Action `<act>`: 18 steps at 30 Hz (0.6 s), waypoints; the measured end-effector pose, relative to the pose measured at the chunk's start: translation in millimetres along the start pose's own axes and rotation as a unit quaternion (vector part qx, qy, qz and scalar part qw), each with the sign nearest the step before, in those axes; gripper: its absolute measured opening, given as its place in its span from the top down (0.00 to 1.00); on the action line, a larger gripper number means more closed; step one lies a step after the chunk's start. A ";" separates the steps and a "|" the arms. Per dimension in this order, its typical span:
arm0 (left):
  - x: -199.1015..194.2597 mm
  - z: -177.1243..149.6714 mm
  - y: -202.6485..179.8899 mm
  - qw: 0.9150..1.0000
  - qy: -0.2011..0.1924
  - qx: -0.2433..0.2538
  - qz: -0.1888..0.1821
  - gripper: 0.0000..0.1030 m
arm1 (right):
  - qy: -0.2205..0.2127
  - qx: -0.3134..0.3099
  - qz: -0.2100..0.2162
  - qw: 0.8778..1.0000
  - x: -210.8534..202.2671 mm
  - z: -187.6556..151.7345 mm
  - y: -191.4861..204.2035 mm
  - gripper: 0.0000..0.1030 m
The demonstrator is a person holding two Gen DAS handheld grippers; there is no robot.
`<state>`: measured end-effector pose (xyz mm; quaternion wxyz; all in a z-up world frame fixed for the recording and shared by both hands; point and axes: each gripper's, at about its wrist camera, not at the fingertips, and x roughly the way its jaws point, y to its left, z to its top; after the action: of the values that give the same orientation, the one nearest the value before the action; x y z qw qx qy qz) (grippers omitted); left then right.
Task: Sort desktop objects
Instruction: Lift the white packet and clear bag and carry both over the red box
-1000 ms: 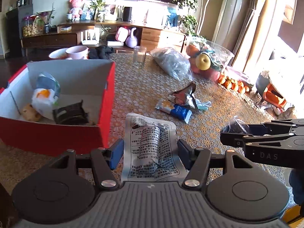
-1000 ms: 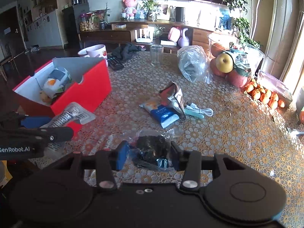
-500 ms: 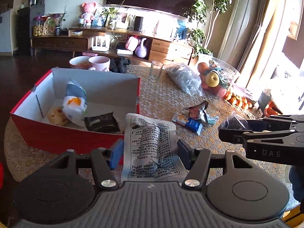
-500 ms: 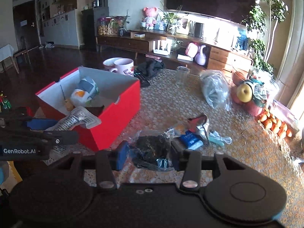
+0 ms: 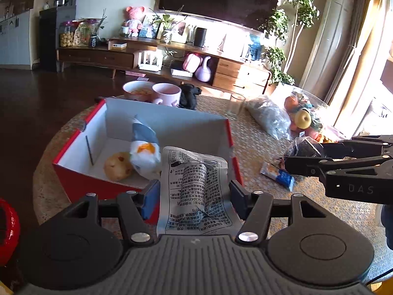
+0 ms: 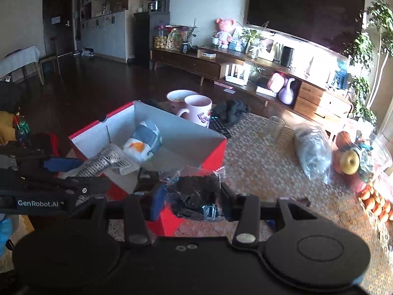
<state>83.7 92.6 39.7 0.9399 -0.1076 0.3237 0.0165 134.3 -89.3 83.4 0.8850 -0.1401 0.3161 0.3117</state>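
The sorting was partly done; the red box (image 5: 73, 172) on the desk (image 5: 258, 145) already held a white-and-blue packet (image 5: 145, 152), a round bun (image 5: 117, 166) and a thin stick (image 5: 89, 150); the left claw (image 5: 194, 194) was closed on a grey printed sachet (image 5: 194, 186), held above the box's near wall; the right claw (image 6: 190, 196) was clamped on a clear bag of dark contents (image 6: 196, 191), raised near the box's near corner; both pieces seemed about to be dropped in; still left on the desk were a blue snack packet (image 5: 278, 175), a larger grey bag (image 6: 313, 152), a glass (image 6: 273, 130) and the mugs (image 6: 196, 109), so I judged the task roughly midway
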 end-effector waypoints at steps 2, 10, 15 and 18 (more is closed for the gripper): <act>2.8 4.2 10.3 1.000 0.004 -0.001 0.004 0.41 | 0.002 -0.002 0.005 1.000 8.0 6.9 5.0 0.56; 23.4 16.4 46.5 0.999 0.037 -0.014 0.002 0.41 | 0.014 -0.011 0.025 1.000 44.1 27.4 26.6 0.56; 34.0 25.5 64.1 0.999 0.043 -0.009 0.009 0.41 | 0.029 -0.013 0.027 0.999 66.7 31.6 34.0 0.56; 42.6 28.4 71.6 0.998 0.053 -0.008 0.012 0.41 | 0.037 -0.016 0.025 0.999 79.8 32.4 37.4 0.56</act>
<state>127.3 166.9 21.7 0.9203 -0.1119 0.3741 0.0249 174.0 -9.2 54.5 0.8621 -0.1576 0.3475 0.3335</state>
